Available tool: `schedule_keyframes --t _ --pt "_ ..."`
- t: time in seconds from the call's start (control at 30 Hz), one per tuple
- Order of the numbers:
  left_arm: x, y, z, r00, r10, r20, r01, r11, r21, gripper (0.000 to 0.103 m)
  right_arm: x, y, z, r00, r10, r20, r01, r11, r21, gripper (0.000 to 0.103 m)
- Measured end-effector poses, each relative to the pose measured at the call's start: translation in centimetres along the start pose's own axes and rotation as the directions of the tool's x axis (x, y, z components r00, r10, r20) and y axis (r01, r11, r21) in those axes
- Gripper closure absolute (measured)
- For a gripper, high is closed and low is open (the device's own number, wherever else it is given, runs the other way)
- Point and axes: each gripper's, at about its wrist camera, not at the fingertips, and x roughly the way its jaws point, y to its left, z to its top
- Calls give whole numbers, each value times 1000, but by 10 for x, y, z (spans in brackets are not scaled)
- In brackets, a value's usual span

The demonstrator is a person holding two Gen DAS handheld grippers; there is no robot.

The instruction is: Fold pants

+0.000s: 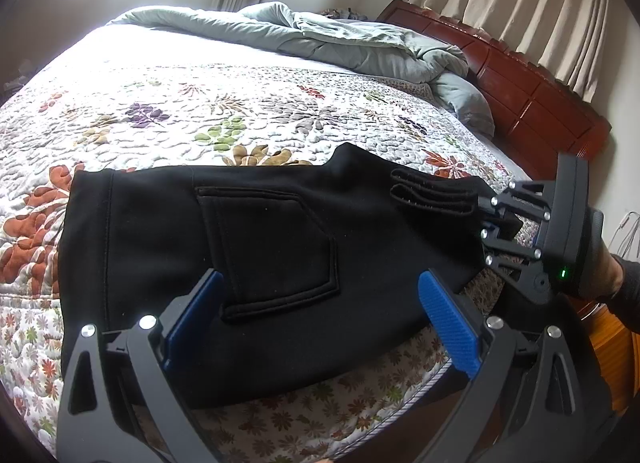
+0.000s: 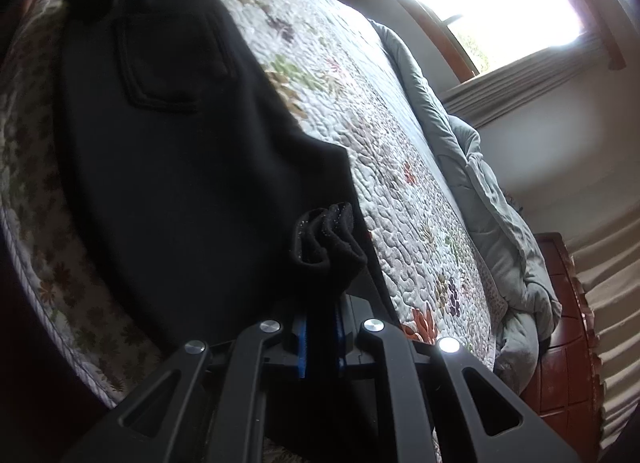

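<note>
blue pads of the left gripper (image 1: 324,319) are spread, holding nothing, above the black pants (image 1: 256,259) lying on the quilt (image 1: 180,111). at 3 o'clock the right gripper (image 1: 494,229) is clenched on bunched cloth; layers should be kept aligned while carried across.

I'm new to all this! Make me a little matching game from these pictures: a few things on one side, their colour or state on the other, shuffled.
Things:
1. pants
2. left gripper
3. right gripper
4. duvet

States:
A. shut on black fabric
B. grey-green, bunched by the headboard
C. open above the pocket
D. black, lying on the floral quilt

Pairs: 1-D, 2-C, 3-A, 4-B
</note>
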Motion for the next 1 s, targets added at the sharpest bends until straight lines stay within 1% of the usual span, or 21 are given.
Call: schedule_keyframes --t 0.2,0.23,0.27,0.3,0.33,0.4,0.43,0.47,0.53,0.57,0.6,0.67,0.7,0.73,0.8,0.83,0.87,0.9,0.93,0.97,1.0 --pt "5 1 0 1000 10 -20 -10 1000 2 6 11 24 -7 1000 0 -15 -1 998 -56 92" --pt "6 1 0 1000 13 -22 -13 1000 1 6 12 26 -8 1000 1 -17 -2 998 -60 91" --pt "6 1 0 1000 16 -24 -16 1000 0 6 13 28 -9 1000 11 -19 -12 998 -60 88" --pt "6 2 0 999 19 -26 -19 1000 -1 6 13 30 -10 1000 25 -18 -26 998 -58 81" --pt "7 2 0 999 21 -30 -21 1000 -7 6 11 30 -10 998 61 -12 -62 997 -51 79" --pt "6 4 0 999 21 -34 -22 1000 -19 6 1 23 -10 987 159 9 -159 987 -1 70" --pt "5 4 1 999 29 -37 -30 999 -26 6 -6 16 -11 974 224 31 -225 974 34 69" --pt "3 4 1 998 52 -39 -53 998 -27 6 -16 0 -11 941 329 74 -336 936 106 66" --pt "-5 0 2 993 111 -33 -112 993 -40 6 -22 -40 -16 867 473 155 -498 822 277 65" --pt "-11 0 2 990 141 -31 -142 988 -67 6 -20 -55 -19 845 503 181 -533 777 335 65" --pt "-16 0 2 987 160 -30 -163 982 -100 6 -13 -71 -24 829 521 203 -555 729 400 65" --pt "-23 1 -1 979 201 -44 -206 964 -170 6 8 -92 -32 813 548 197 -565 659 496 66" --pt "-26 3 -3 975 216 -52 -222 954 -199 6 21 -93 -35 800 573 176 -571 638 517 66" --pt "-29 7 -7 969 238 -69 -248 935 -253 6 30 -91 -36 792 590 156 -573 632 522 66" --pt "-35 15 -14 965 246 -93 -263 902 -343 6 46 -83 -36 766 631 121 -588 612 528 66" --pt "-40 22 -18 964 247 -103 -267 874 -406 6 53 -76 -36 741 664 101 -607 597 525 66" --pt "-44 26 -22 963 249 -106 -269 853 -446 6 57 -72 -35 729 679 88 -615 593 520 67" --pt "-47 30 -26 963 246 -106 -266 834 -484 6 57 -69 -33 724 686 76 -620 597 509 68" --pt "-51 34 -31 970 224 -99 -242 815 -526 6 58 -70 -29 719 692 66 -627 604 492 68" --pt "-53 37 -34 977 198 -84 -211 804 -556 6 57 -76 -23 713 699 53 -637 614 465 68" --pt "-57 41 -38 985 168 -49 -163 786 -596 6 57 -85 -16 712 700 58 -643 616 454 68"
